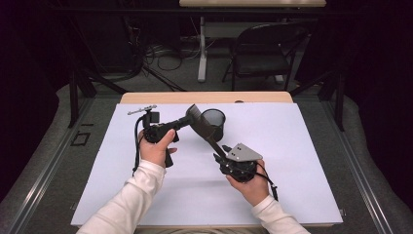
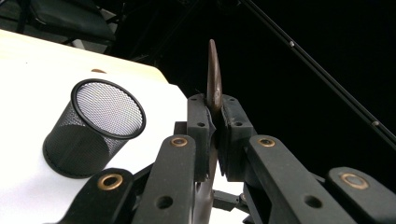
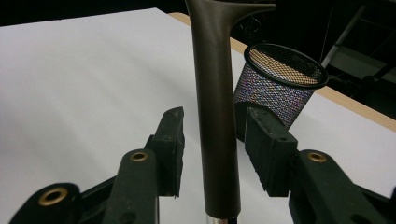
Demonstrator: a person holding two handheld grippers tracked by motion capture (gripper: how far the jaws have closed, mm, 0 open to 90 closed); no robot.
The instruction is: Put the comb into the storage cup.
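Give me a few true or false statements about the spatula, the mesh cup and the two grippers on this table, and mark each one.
1. The left gripper is clamped on the spatula. True.
2. The right gripper squeezes the spatula handle. False: its jaws stand apart on either side of the handle, not touching it.
3. The mesh cup lies on its side. False: it stands upright on the white sheet.
4. The mesh cup has nothing in it. True.
5. The spatula rests flat on the table. False: it is held up in the air.
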